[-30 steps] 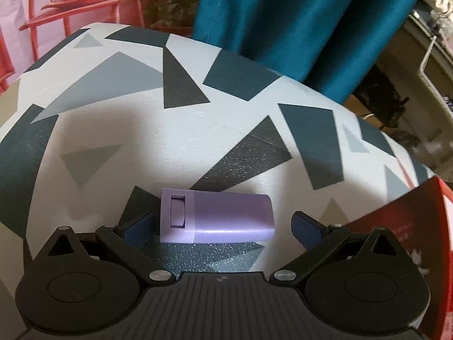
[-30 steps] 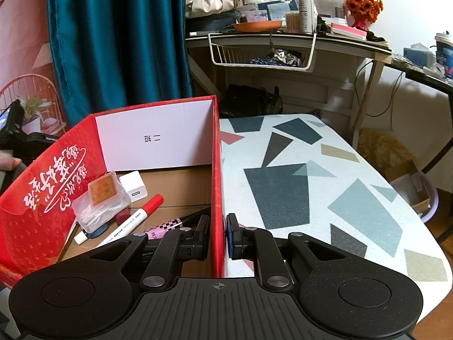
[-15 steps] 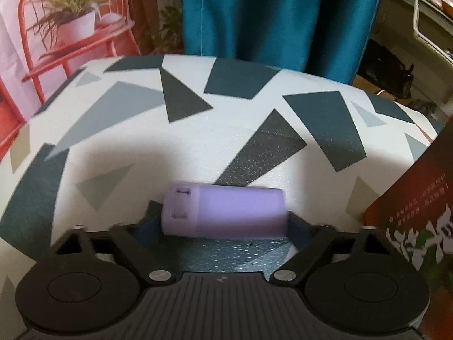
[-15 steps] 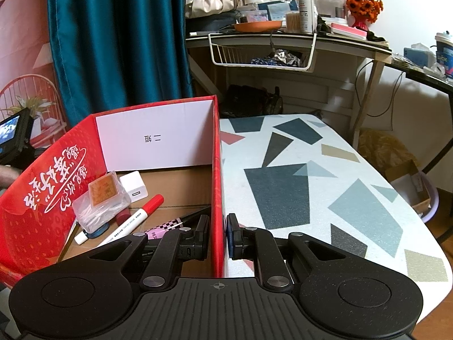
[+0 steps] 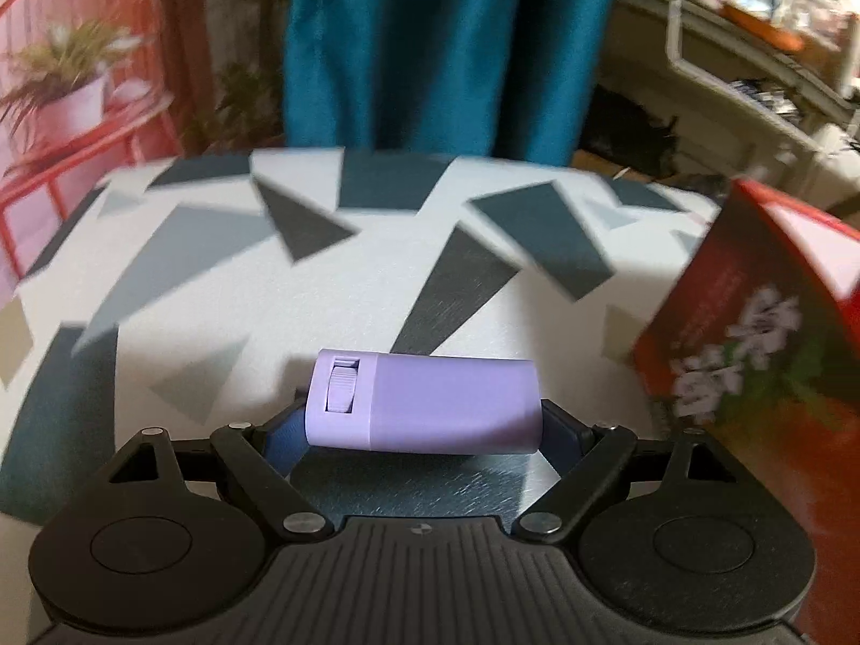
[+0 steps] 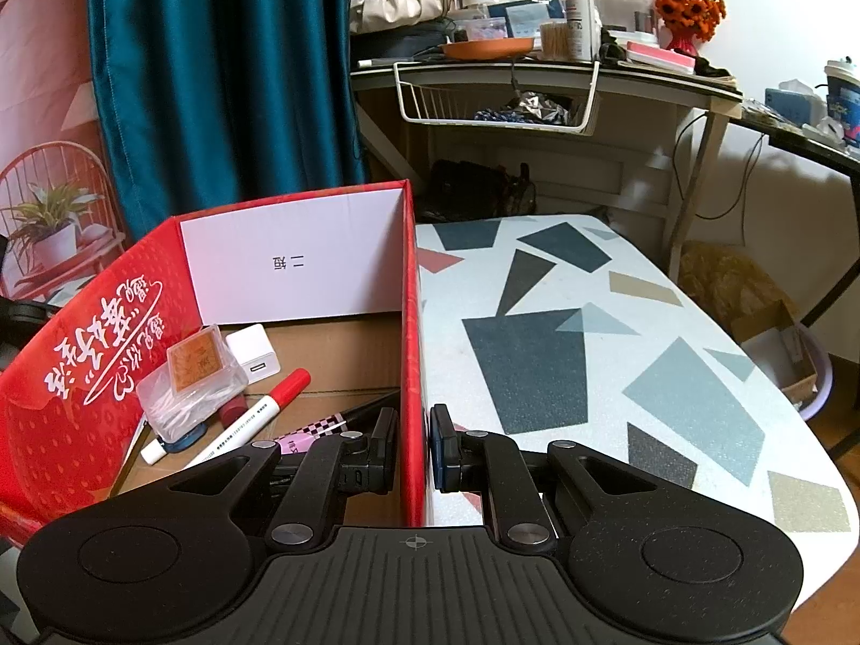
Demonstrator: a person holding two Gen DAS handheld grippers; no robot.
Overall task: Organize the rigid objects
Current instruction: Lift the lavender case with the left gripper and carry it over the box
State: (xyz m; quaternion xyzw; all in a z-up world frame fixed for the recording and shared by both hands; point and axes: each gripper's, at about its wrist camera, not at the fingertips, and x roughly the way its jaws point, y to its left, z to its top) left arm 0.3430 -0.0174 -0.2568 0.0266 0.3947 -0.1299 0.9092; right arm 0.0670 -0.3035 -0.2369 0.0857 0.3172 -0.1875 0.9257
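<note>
Gripping the lilac plastic case (image 5: 424,403) by its two ends, the left gripper (image 5: 424,430) holds it crosswise with jaws set wide around its length, clear of the patterned table (image 5: 215,269) and near the red cardboard box (image 5: 752,349) at the right of its view. Its jaws have just been closing onto that case, which sits between the pads. Clamped shut on the box's side wall, the right gripper (image 6: 414,446) steadies the box, one finger inside and one outside.

By my reading the job is well along: already in the box lie a white charger block (image 6: 252,355), a clear packet with an orange label (image 6: 188,381), a red-capped marker (image 6: 252,414) and a checked pen (image 6: 317,430). Dropping the lilac case in is what remains; no other loose item shows on the table.

White with grey and dark triangles, the table stands before a teal curtain (image 6: 215,80), with a cluttered desk (image 6: 537,64) and wire basket (image 6: 494,102) behind
</note>
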